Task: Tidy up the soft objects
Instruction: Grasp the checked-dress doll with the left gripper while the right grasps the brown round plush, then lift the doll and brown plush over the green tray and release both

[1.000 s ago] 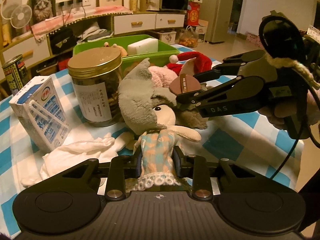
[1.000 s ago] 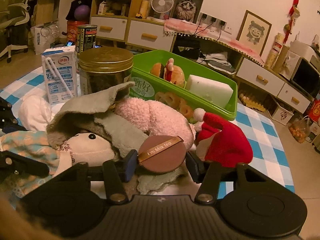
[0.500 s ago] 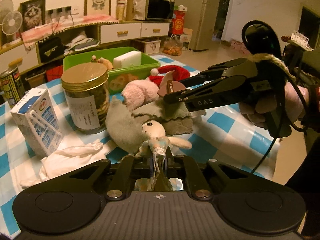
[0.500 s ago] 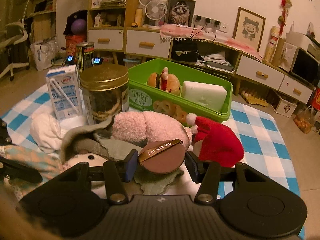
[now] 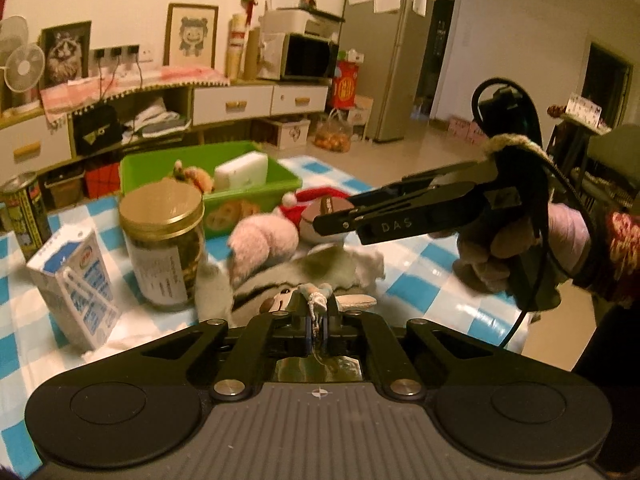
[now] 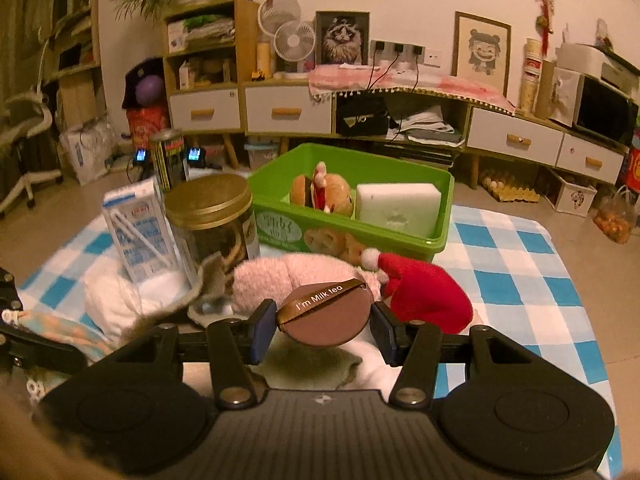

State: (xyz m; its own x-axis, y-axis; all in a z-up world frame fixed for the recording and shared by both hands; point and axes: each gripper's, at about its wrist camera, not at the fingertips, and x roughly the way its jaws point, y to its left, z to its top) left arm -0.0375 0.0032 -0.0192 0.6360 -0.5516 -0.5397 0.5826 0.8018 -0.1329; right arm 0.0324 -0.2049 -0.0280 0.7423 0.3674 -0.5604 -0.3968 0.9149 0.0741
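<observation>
Clamped tight, my left gripper (image 5: 316,312) has just finished closing its jaws, and a thin pinch of the doll's dress (image 5: 316,300) sits between the pads, with the doll (image 5: 276,292) itself hanging just ahead of and below the fingertips. My right gripper (image 6: 324,326) grasps a round brown puff (image 6: 326,318) with a "I'm Milk tea" ribbon, one pad on each side of it; in the left wrist view that gripper (image 5: 332,220) reaches in from the right, held by my right hand (image 5: 504,248). Under and just past the right jaws lies a grey-green cloth (image 6: 312,372), which looks joined to the doll, though I cannot tell how. Just beyond the puff sit a pink plush (image 6: 296,276) and, to its right, a red Santa hat (image 6: 424,296). Farther ahead stands the green bin (image 6: 352,236), already holding a plush burger toy (image 6: 320,196) and a white sponge (image 6: 400,208). Left of the right jaws stand a gold-lidded jar (image 6: 212,216), a milk carton (image 6: 136,232) and a can (image 6: 170,156), all on the blue-checked cloth (image 6: 512,280).
</observation>
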